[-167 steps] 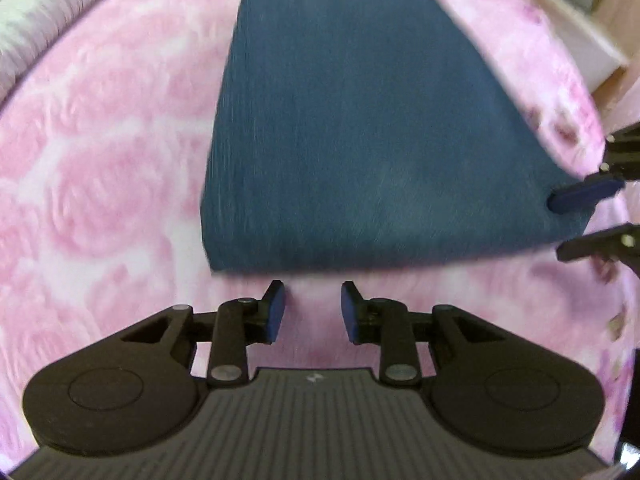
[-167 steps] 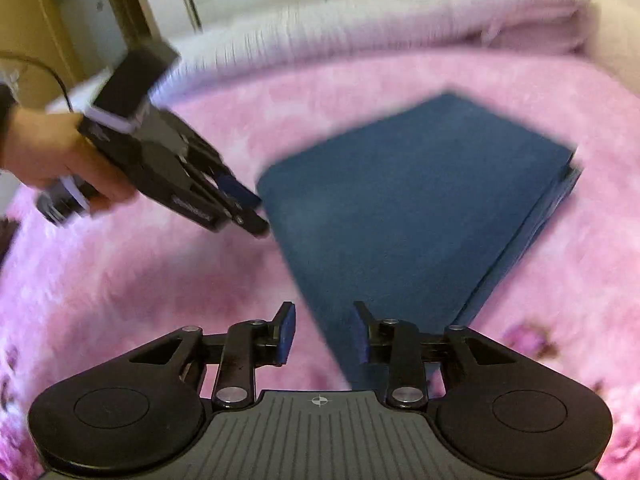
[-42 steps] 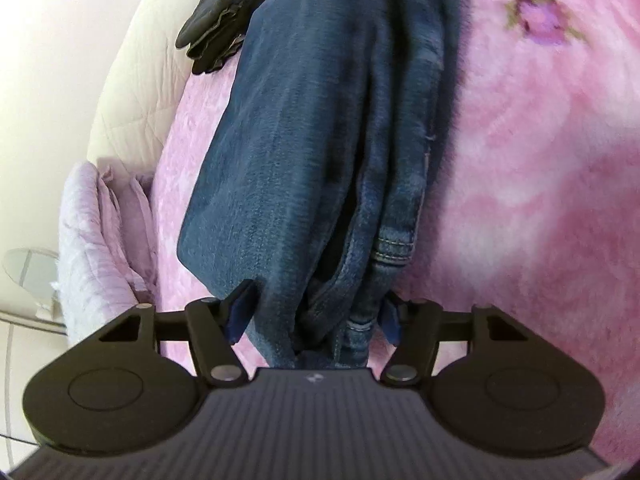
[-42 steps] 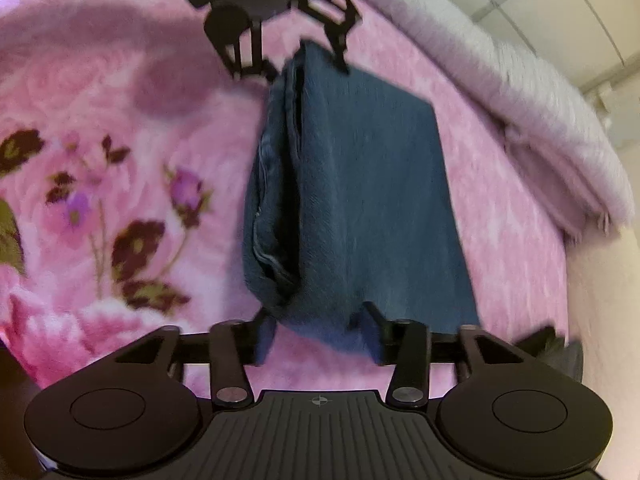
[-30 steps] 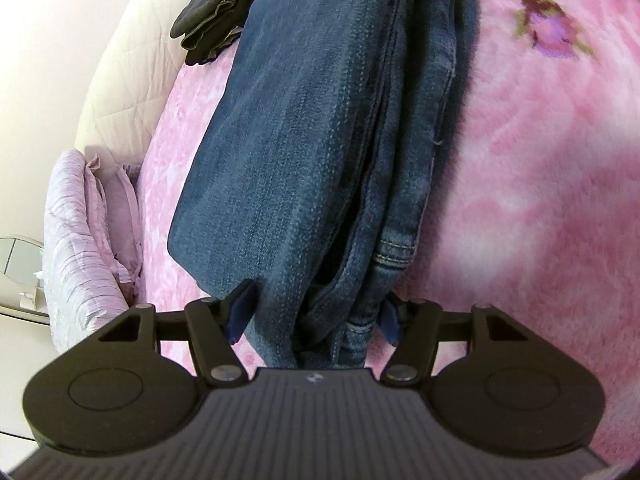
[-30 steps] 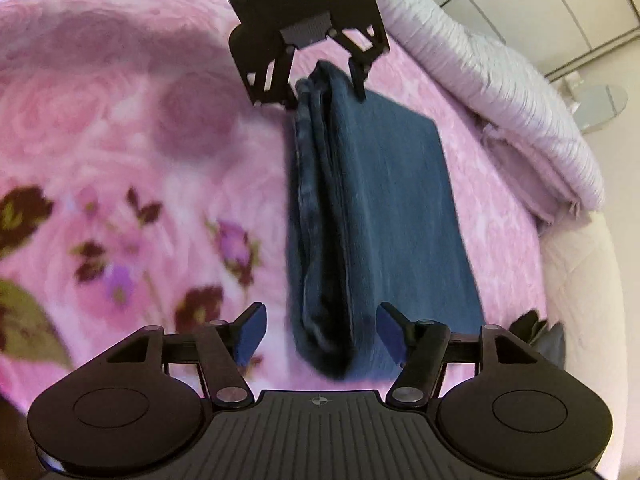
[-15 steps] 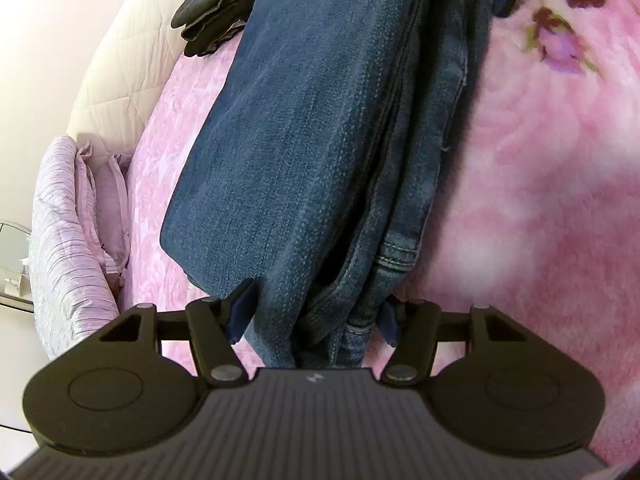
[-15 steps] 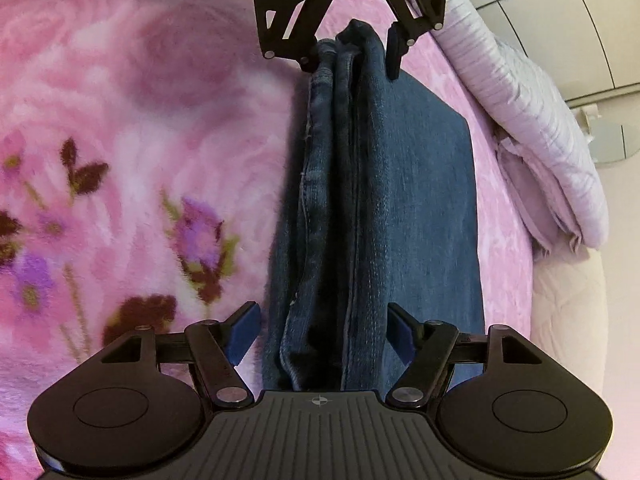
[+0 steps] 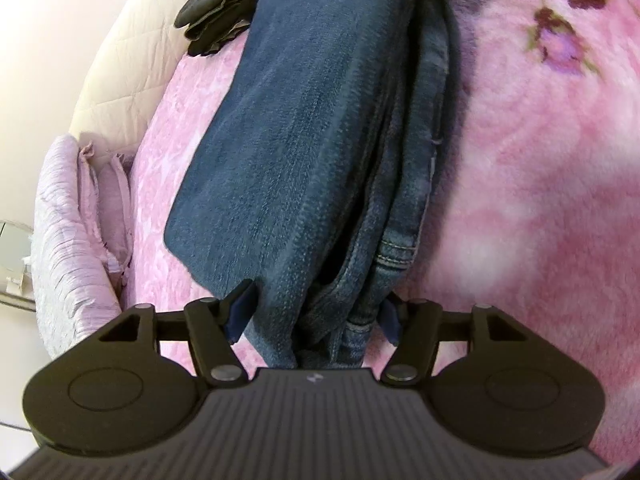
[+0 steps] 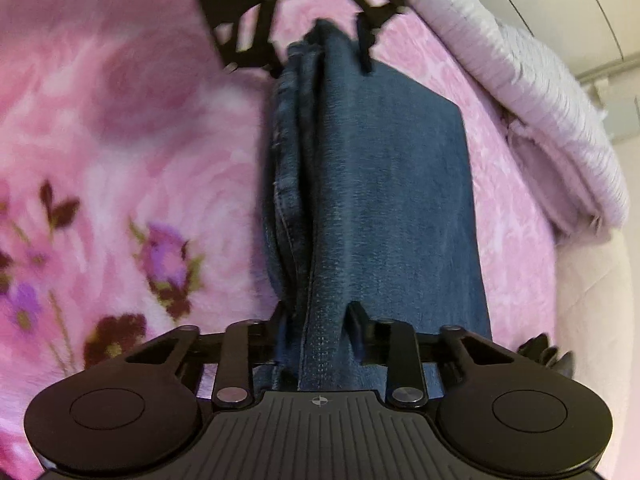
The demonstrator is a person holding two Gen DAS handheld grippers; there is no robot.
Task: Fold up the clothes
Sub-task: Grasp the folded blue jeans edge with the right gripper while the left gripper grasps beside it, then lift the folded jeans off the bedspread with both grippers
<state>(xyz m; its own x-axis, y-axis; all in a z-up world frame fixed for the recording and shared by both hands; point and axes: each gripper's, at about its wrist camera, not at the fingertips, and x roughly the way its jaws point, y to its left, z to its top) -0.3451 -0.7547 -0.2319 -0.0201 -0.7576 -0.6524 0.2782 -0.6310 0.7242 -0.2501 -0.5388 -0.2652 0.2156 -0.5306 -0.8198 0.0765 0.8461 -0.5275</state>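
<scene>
The folded blue jeans (image 9: pixel 304 152) lie in a long stack on the pink floral blanket (image 9: pixel 540 184). My left gripper (image 9: pixel 316 312) has its jaws wide around the near end of the stack, with the denim layers between them. The jeans also show in the right wrist view (image 10: pixel 380 184). My right gripper (image 10: pixel 316 332) has closed on the opposite end of the jeans, both fingers pressed against the denim. The left gripper (image 10: pixel 320 44) shows at the far end in the right wrist view, slightly blurred.
A dark garment (image 9: pixel 224 4) lies at the far edge of the bed beside a cream quilted headboard (image 9: pixel 132 60). A folded lilac quilt (image 9: pixel 68 240) lies along the bed's side, also in the right wrist view (image 10: pixel 532 92).
My right gripper moved onto the end of the jeans and its jaws narrowed from wide open to gripping the denim. The left gripper stayed around its end, jaws still wide.
</scene>
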